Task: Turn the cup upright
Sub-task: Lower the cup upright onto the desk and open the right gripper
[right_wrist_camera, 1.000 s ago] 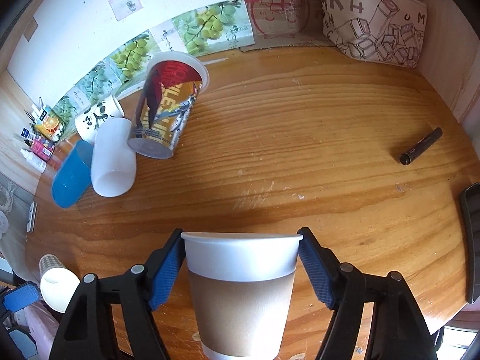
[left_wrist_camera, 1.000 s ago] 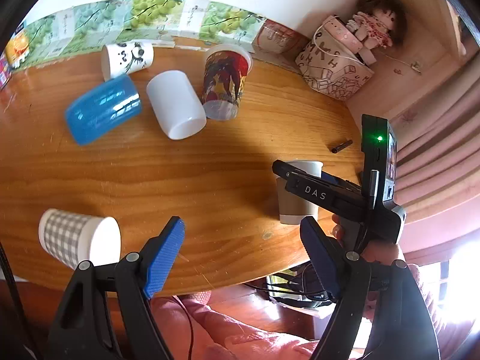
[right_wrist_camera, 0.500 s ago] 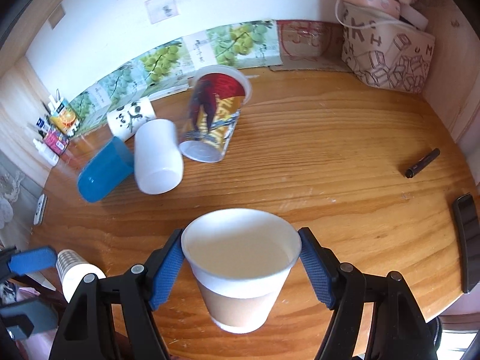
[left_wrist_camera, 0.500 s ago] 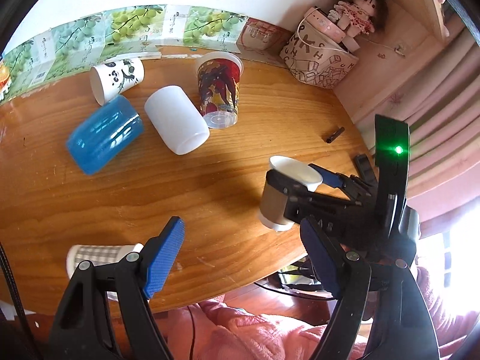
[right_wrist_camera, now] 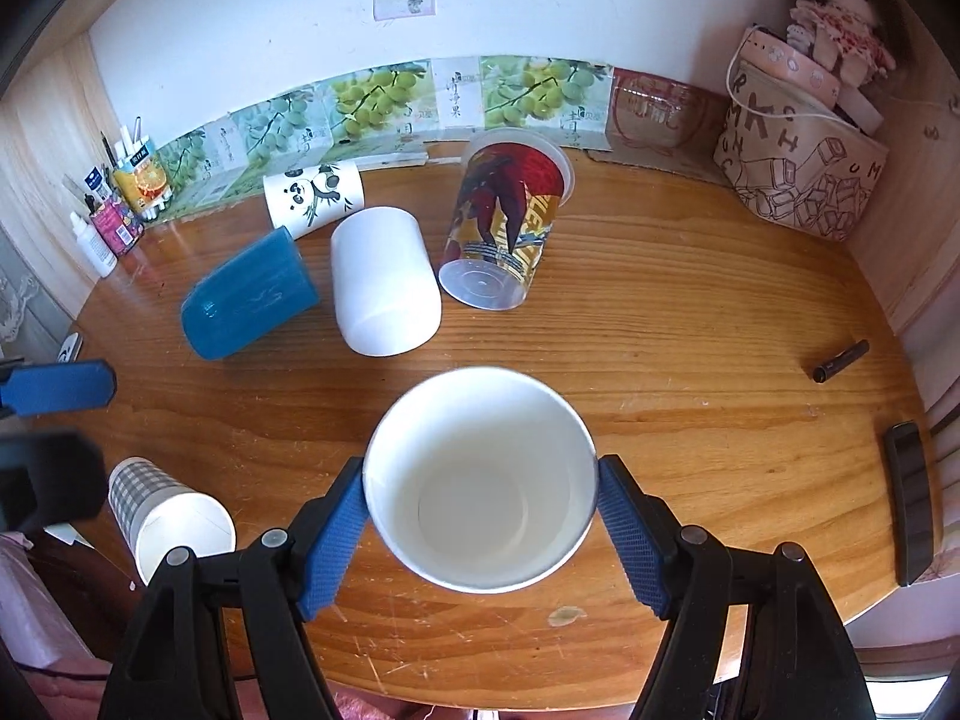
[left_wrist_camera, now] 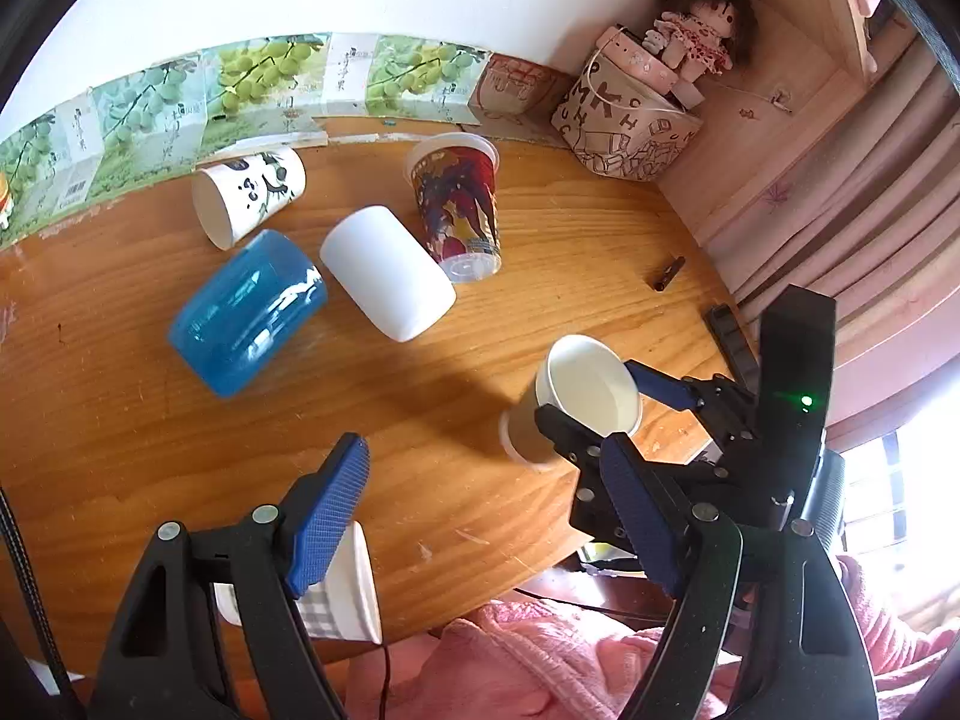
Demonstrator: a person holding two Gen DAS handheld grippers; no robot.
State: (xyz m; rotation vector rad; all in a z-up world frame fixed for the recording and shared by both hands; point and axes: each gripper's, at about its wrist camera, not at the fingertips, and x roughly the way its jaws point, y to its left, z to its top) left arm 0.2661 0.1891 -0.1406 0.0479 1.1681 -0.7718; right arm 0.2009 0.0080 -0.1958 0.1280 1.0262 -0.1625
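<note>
My right gripper (right_wrist_camera: pixel 480 531) is shut on a white paper cup with a brown sleeve (right_wrist_camera: pixel 480 480). It holds the cup above the wooden table (right_wrist_camera: pixel 690 312), tilted so that its open mouth faces the camera. In the left wrist view the same cup (left_wrist_camera: pixel 585 390) hangs over the table's right part in the right gripper (left_wrist_camera: pixel 591 402). My left gripper (left_wrist_camera: pixel 480 516) is open and empty over the near table edge. A checked paper cup (left_wrist_camera: pixel 336 594) lies on its side under its left finger.
A blue cup (right_wrist_camera: pixel 249 300), a white cup (right_wrist_camera: pixel 381 288), a panda cup (right_wrist_camera: pixel 315 195) and a printed plastic cup (right_wrist_camera: pixel 507 228) lie on their sides at the back. A marker (right_wrist_camera: pixel 840 360) and a black phone (right_wrist_camera: pixel 912 504) lie at the right. A printed bag (right_wrist_camera: pixel 804 180) stands in the back right corner.
My right gripper has lifted the brown-sleeved cup off the table and tipped its mouth toward the camera. My left gripper has risen and moved over the checked cup.
</note>
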